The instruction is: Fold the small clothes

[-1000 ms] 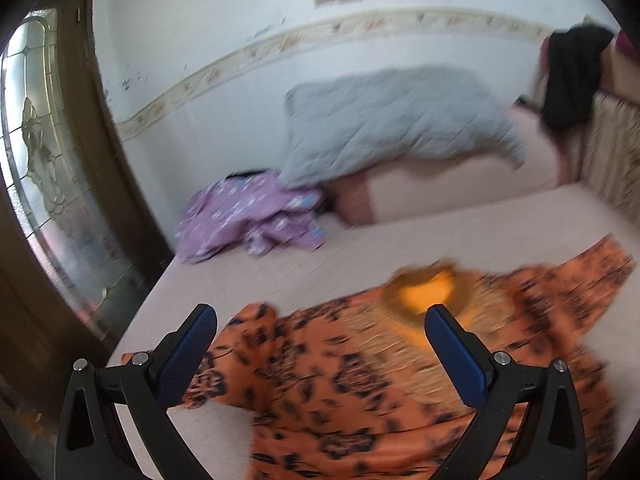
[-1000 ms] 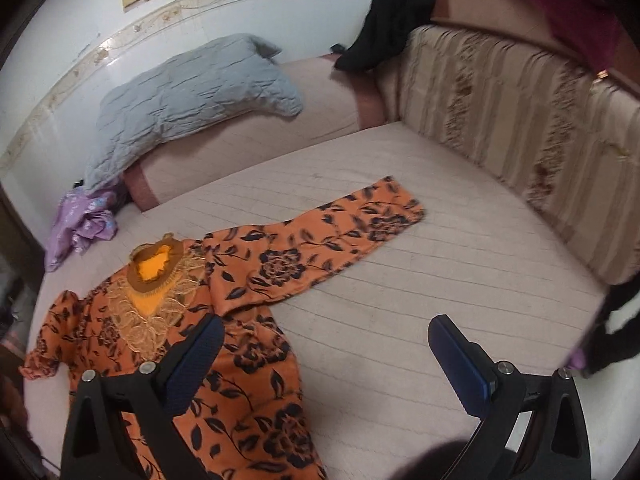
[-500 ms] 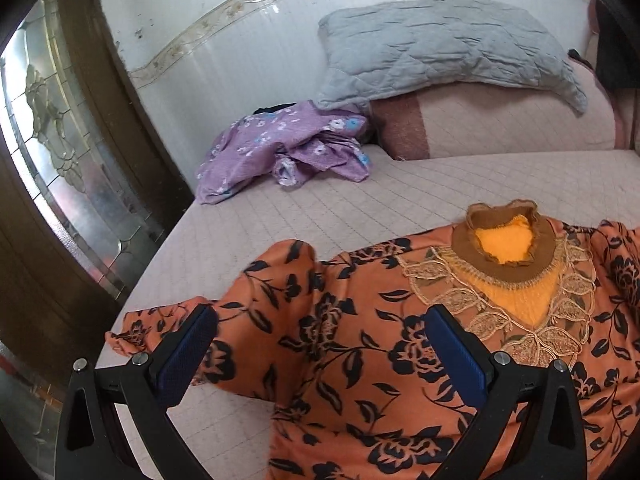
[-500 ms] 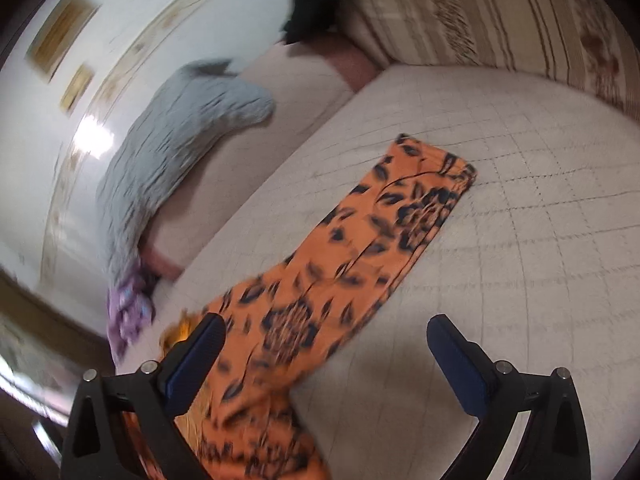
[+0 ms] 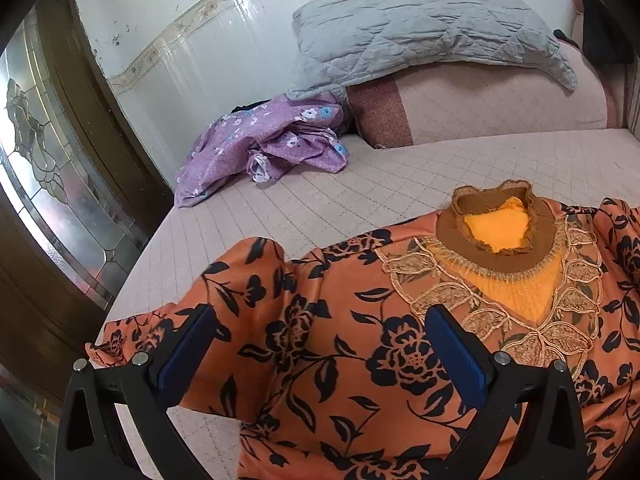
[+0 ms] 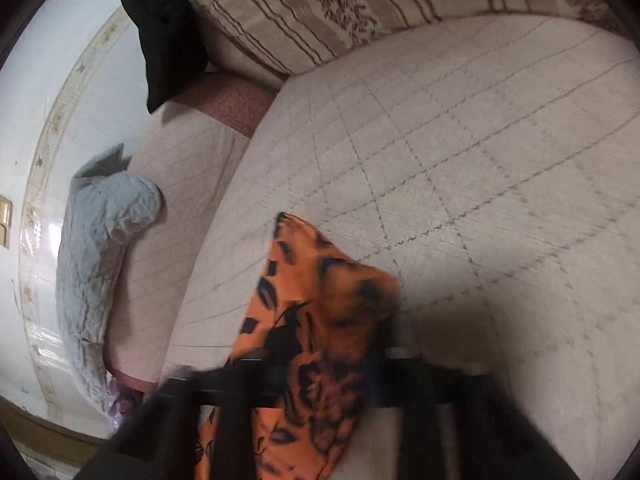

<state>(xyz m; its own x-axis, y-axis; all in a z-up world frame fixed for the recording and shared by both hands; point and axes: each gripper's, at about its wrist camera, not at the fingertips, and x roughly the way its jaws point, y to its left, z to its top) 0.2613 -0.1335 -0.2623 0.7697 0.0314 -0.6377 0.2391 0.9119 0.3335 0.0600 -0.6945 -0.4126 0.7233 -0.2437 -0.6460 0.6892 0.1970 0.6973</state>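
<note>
Left wrist view: left gripper (image 5: 318, 340) is hovering low over the orange top (image 5: 352, 344), jaws released and spread wide, blue pads on either side of the floral fabric, gripping nothing. The top is lying spread on the bed (image 5: 360, 184), its collar (image 5: 496, 228) pointing toward the bolster (image 5: 480, 108). A grey pillow (image 5: 416, 32) is resting on the bolster; a purple cloth (image 5: 272, 144) is lying crumpled beside it, near the door (image 5: 48, 184). No writing is showing.

Right wrist view: heavily blurred. Right gripper (image 6: 320, 376) is sitting at the sleeve (image 6: 316, 300) of the top; fabric is passing between the jaws, though I cannot tell whether they are clenched. A black garment (image 6: 168, 28) is hanging over the striped backrest (image 6: 320, 4).
</note>
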